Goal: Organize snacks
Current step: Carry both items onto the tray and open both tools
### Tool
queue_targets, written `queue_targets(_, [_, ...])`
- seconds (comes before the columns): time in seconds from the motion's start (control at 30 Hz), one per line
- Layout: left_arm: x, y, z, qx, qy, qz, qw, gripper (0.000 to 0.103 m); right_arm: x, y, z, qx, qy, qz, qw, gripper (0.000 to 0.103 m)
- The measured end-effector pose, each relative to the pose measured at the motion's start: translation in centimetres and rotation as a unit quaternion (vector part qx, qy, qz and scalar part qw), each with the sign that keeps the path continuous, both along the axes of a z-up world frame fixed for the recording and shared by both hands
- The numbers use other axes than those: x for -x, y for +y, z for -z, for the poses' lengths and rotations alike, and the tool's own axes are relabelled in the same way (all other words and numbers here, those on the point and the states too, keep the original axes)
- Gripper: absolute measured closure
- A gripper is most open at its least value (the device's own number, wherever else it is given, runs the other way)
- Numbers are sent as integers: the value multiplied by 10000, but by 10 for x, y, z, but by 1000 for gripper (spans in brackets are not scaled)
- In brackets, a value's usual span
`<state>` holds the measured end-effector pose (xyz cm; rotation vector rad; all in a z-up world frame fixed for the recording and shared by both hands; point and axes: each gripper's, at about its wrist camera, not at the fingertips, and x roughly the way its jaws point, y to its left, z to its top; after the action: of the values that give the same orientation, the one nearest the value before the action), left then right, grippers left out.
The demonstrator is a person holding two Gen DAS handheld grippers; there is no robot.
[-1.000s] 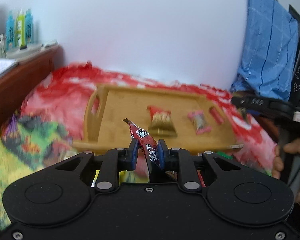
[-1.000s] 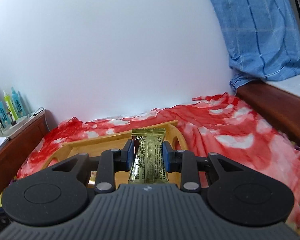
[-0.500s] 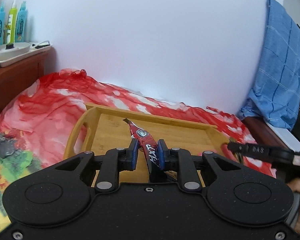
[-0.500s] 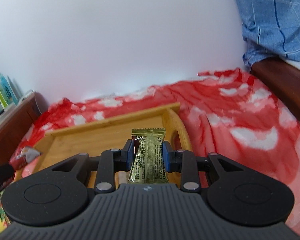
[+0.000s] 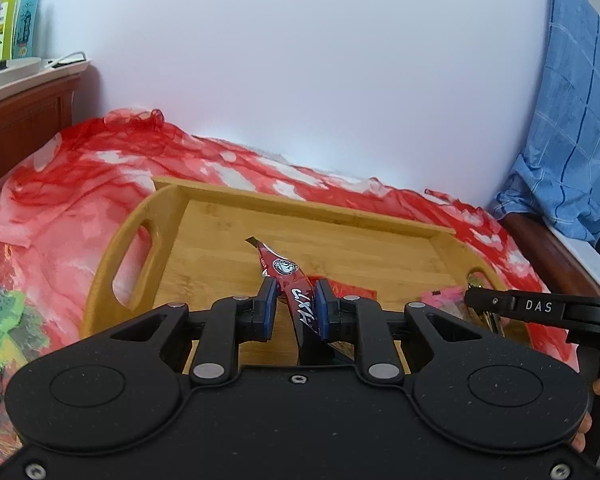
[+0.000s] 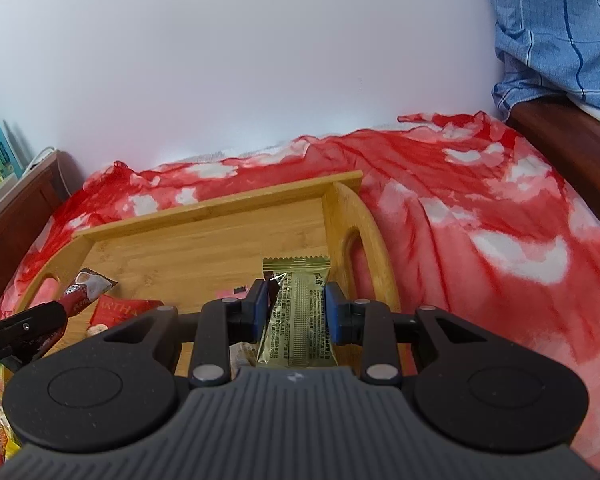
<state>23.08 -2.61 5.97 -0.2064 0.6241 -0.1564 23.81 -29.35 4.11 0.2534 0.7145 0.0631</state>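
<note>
1. My left gripper (image 5: 293,305) is clamped on a red stick sachet (image 5: 290,280). Its long axis runs forward and up-left out of the jaws, its torn-looking tip over the left half of the bamboo tray (image 5: 132,236).
2. My right gripper (image 6: 296,307) is clamped on a gold wafer packet (image 6: 300,312). The packet stands lengthwise along the fingers, its crimped end pointing at the tray's right handle (image 6: 354,252).
3. Both loads hang above the tray floor; I judge the coming move is straight down, then release.
4. The left claw is nearer the open left stretch of board, the right claw nearer the handle end.
5. Already lying in the tray: a red snack bag (image 6: 120,309) and a pink packet (image 5: 446,294) between my two claws.
6. The handle wall crowds the gold packet; the red bag lies beneath the sachet's drop line.
7. A red-and-white cloth (image 6: 480,216) lies under the tray.
</note>
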Motion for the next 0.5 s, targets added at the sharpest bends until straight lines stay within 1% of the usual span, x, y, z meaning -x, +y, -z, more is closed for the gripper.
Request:
queue_targets(0.4, [-1,-1,14,-3,213,45,9998,84,-2,-1,2,-49,27,15,10000,67])
queue_targets(0.5, [-2,0,17,-7,307,14,9995,84,-2,0,3,-83,37,18,10000,62])
